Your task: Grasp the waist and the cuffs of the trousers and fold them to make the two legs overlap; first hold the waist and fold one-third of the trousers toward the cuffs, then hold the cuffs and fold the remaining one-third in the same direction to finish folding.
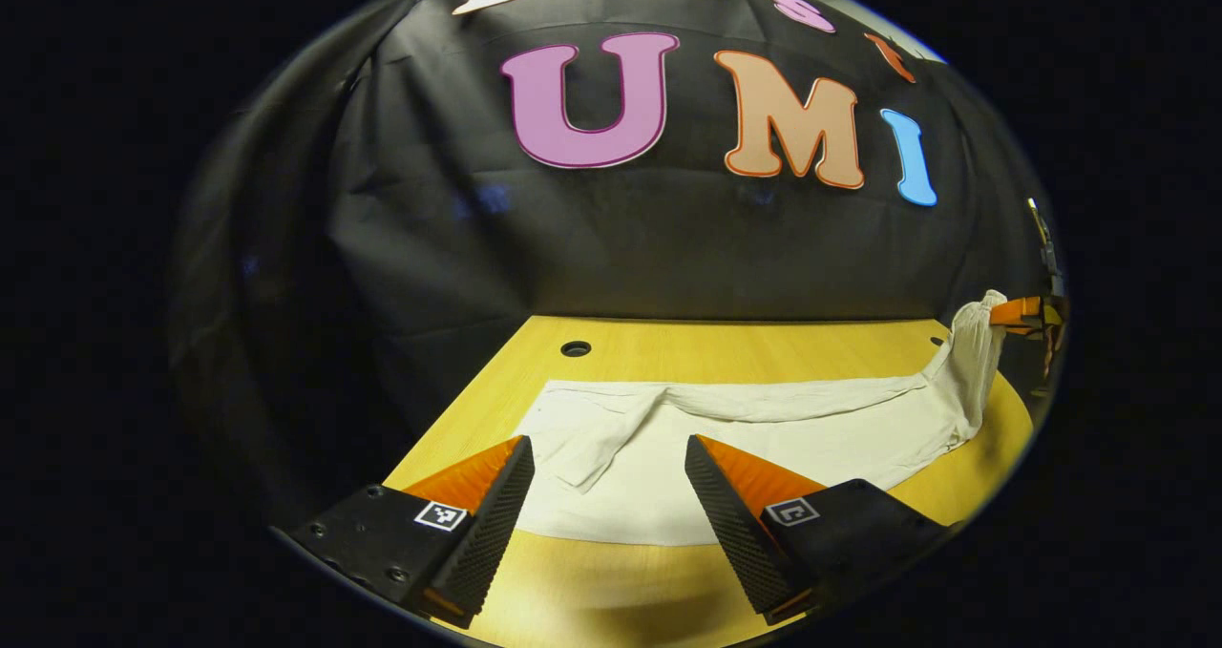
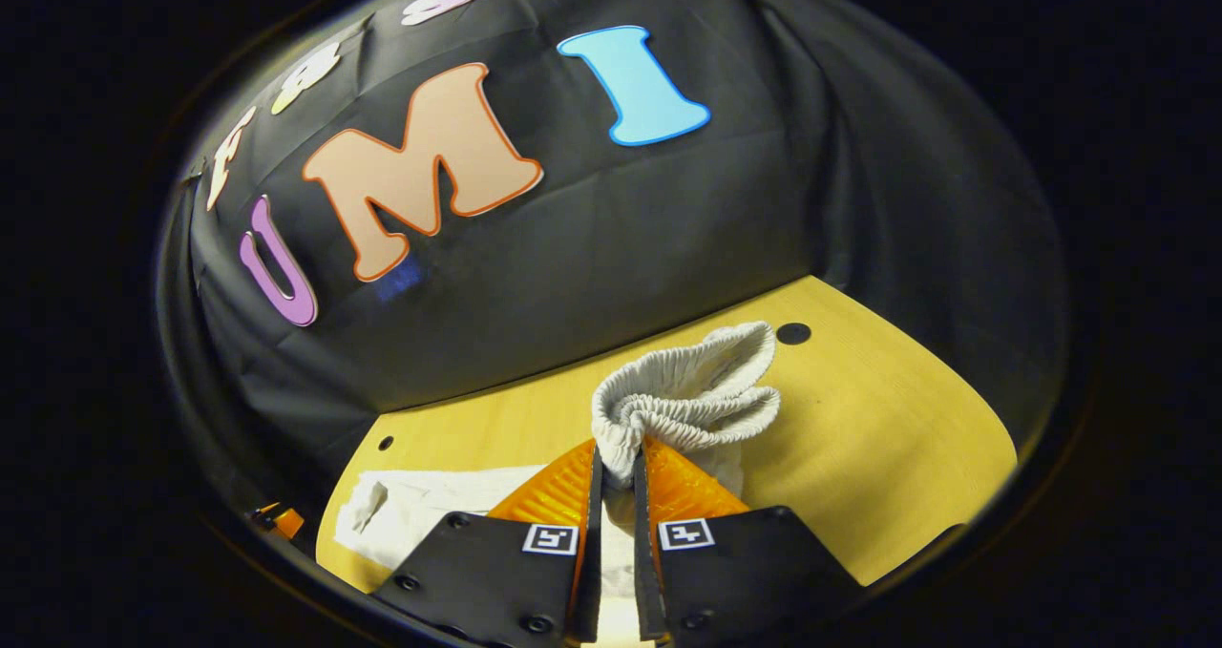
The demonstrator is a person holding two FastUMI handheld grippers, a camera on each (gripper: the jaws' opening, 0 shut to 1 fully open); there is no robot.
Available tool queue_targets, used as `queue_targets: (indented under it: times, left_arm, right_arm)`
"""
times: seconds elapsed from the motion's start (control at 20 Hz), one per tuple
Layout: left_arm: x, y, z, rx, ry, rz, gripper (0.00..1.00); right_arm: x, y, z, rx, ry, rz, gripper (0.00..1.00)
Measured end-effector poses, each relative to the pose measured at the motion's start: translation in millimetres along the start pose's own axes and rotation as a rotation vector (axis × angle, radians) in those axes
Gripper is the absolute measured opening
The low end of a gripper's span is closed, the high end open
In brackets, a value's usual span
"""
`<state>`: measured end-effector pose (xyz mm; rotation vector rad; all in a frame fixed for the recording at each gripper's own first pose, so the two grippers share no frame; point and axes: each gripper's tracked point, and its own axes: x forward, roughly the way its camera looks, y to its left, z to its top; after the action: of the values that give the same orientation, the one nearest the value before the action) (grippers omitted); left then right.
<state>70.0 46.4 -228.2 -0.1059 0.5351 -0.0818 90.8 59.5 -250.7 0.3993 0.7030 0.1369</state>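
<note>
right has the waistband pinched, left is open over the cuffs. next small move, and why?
Probably close the left gripper on the cuff end of the trousers: its fingers stand open over flat cloth on the table, while the right gripper already lifts the waistband.

Recording booth, black cloth wall (image 1: 621, 247), wooden table (image 1: 716, 343) with cable holes

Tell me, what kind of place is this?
Probably a small recording booth, not a home. A black cloth wall hangs behind a bare wooden table, white trousers lie on it, and the right hand-held gripper pinches their waist.
</note>
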Motion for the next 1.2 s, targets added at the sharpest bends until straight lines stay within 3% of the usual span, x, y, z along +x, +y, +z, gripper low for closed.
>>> queue_targets:
  times: [0.3,0.65,0.9,1.2]
  left_arm:
    - [-5,28,-9,-0.016,0.013,0.017,0.97]
    - [-10,56,-22,-0.017,0.037,0.037,0.97]
    - [-9,72,-29,-0.012,0.056,0.039,0.97]
    - [3,83,-43,-0.010,0.101,0.025,0.97]
  right_arm:
    - [8,69,-11,-0.024,0.021,0.079,0.17]
    - [22,133,-71,-0.107,0.109,0.155,0.17]
    - [35,154,-129,-0.182,0.215,0.207,0.17]
    - [43,154,-194,-0.323,0.353,0.209,0.17]
